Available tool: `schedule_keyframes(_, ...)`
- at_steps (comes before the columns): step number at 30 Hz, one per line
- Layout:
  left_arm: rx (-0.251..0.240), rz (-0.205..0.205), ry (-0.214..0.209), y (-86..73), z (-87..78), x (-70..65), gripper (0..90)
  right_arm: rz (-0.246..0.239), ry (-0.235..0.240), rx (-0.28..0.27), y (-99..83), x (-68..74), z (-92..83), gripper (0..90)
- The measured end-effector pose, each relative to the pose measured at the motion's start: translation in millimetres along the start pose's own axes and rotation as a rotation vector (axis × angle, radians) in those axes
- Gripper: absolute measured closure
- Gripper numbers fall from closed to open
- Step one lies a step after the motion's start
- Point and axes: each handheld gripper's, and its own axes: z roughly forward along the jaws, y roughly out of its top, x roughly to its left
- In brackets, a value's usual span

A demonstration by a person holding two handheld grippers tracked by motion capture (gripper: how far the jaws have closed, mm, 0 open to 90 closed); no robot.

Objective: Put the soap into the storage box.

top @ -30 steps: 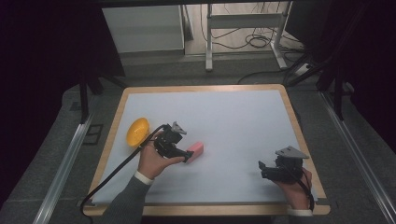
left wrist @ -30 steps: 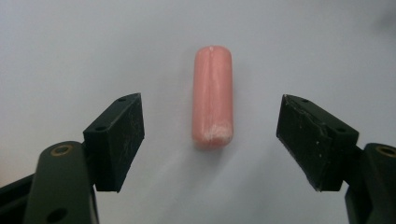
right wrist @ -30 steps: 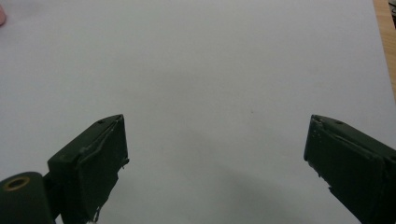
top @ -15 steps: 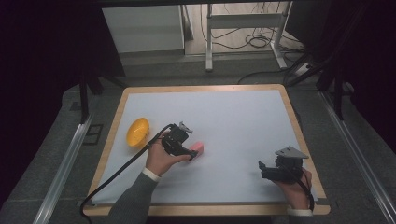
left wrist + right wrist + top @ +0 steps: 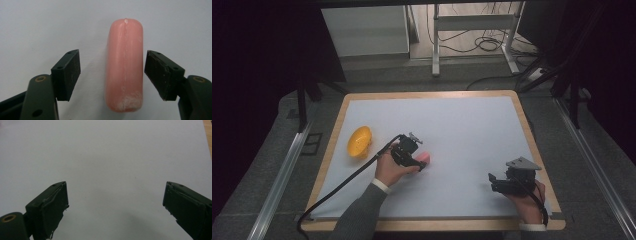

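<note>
Right tongs (image 5: pixel 493 183): you hold them low at the near right of the tabletop (image 5: pixel 472 125), released; in the right gripper view the jaws stand wide apart over bare white surface, nothing between them.

Right hand (image 5: pixel 527 205): it rests near the front edge, well apart from the work.

Left hand (image 5: pixel 391 169): it comes in from the near edge, left of centre, with the cable trailing back toward you.

Left tongs (image 5: pixel 112 75): you have them down over the pink sausage-shaped piece (image 5: pixel 124 65), one jaw on each side of it. The jaws have just been closing, yet a gap shows on both sides; the pads do not press on the piece. Not grasping.

Pink piece, position: it lies flat on the tabletop, left of centre, lengthwise along the line of the tongs, nearer the right-hand pad than the other in the left gripper view.

Step in hand: closing on the pink piece for a pick-up, as I judge it; grasp not yet made.

Next move: you need to bring the jaws in evenly until both pads bear on its long sides, shifting slightly to centre it first, or the nearer pad may push it sideways.

Yellow bowl (image 5: pixel 359 141): it sits farther off toward the left edge, apart from the piece, tipped on its side as far as I can tell.
</note>
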Motion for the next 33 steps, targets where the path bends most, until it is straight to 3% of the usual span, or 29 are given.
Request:
schedule_keyframes(9,0.013,-0.002,-0.007,-0.1,11.3,-0.3,39.3,-0.001,-0.001,0.005,-0.1,0.2,0.7,6.0)
schedule_keyframes(16,0.014,0.015,-0.045,-1.3,14.3,-2.1,58.4,0.002,-0.002,0.010,-0.4,-0.3,0.8,6.0)
schedule_keyframes(27,0.017,0.027,-0.045,-2.8,10.8,-2.3,59.9,-0.001,-0.004,-0.008,0.2,0.1,-2.0,6.0)
schedule_keyframes(33,-0.027,0.040,-0.046,-3.3,-1.6,-4.1,60.0,0.007,-0.011,-0.012,0.0,-1.6,-3.7,6.0)
